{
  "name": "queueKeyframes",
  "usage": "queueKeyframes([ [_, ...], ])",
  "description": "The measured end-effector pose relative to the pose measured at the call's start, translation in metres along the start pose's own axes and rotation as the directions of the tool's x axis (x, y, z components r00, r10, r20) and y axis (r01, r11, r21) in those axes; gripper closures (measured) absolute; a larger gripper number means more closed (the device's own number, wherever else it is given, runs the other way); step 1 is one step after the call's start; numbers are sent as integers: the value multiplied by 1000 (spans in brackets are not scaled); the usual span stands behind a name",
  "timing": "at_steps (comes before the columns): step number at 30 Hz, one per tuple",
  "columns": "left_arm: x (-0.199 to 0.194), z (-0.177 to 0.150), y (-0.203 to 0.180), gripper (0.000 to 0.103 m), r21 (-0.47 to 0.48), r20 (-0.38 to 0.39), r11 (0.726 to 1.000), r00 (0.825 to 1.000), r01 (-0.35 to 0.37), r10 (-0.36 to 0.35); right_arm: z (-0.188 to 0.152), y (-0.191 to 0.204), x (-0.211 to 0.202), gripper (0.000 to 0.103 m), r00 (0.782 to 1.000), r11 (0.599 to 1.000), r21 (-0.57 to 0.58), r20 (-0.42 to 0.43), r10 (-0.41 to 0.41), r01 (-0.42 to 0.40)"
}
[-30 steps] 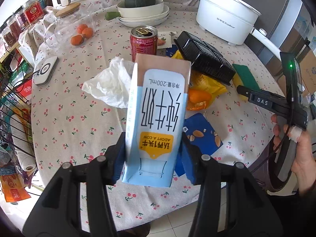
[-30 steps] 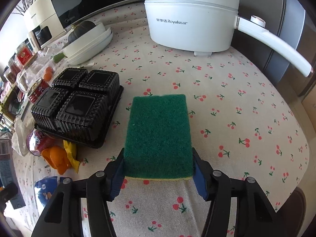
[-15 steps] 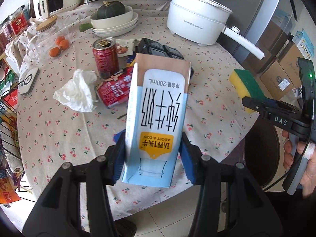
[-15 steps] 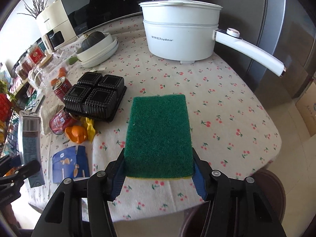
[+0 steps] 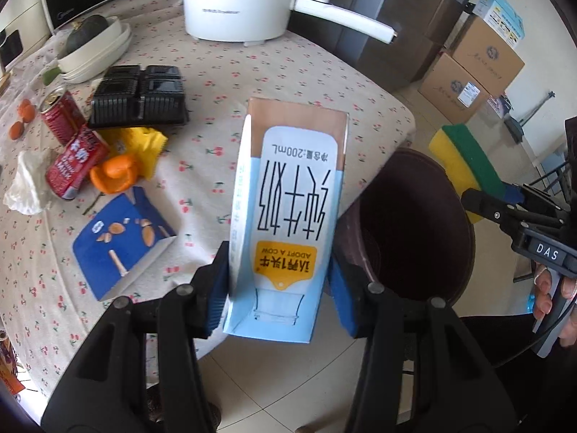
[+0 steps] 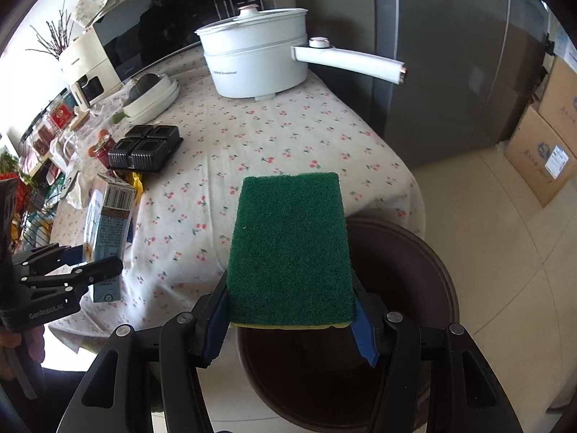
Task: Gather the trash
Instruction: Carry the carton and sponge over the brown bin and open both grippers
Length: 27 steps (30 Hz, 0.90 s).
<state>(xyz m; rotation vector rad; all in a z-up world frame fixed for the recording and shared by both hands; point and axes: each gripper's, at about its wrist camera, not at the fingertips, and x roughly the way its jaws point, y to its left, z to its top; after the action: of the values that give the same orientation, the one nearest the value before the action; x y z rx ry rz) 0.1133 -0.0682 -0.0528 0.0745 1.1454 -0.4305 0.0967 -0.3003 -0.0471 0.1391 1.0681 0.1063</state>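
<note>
My left gripper (image 5: 279, 299) is shut on a blue and white 200 mL milk carton (image 5: 288, 216), held above the table's edge beside a dark brown bin (image 5: 414, 238) on the floor. My right gripper (image 6: 290, 319) is shut on a green and yellow sponge (image 6: 290, 249), held over the bin's opening (image 6: 404, 278). The sponge also shows in the left wrist view (image 5: 468, 166). The carton also shows in the right wrist view (image 6: 108, 223). On the table lie a blue snack box (image 5: 119, 241), orange peel (image 5: 115, 176), a crushed red can (image 5: 75, 166), a yellow wrapper (image 5: 144, 144) and crumpled tissue (image 5: 29, 187).
A round table with a cherry-print cloth (image 5: 288, 83) holds a black plastic tray (image 5: 140, 95), an upright red can (image 5: 61, 115), a white electric pot (image 5: 241, 0) and stacked bowls with a squash (image 5: 97, 43). Cardboard boxes (image 5: 479, 68) stand on the floor at right.
Both grippers have pulled back from the table and swung right toward the bin. The carton and the sponge stay gripped. The bin is now in both views.
</note>
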Motion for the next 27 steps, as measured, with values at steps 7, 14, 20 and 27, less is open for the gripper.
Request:
queueKeyframes([
  [7,26,6,-60,50,98,-42,992,997,75,-71,-38,-54,-5,44,998,996,76,-38,-43,45],
  [14,56,12,-105,50,158,-100,977,987,144,-129,-60,-96,-5,44,995,987,138,-72,-70,79],
  [20,59,13,-120,9,211,-48,973,995,92,-84,-65,-115,-8,44,994,981,173,-80,-74,87],
  [27,59,13,-111,6,159,-22,986,999,45,-42,-66,-118,-9,43,994,982,173,-85,-64,77],
])
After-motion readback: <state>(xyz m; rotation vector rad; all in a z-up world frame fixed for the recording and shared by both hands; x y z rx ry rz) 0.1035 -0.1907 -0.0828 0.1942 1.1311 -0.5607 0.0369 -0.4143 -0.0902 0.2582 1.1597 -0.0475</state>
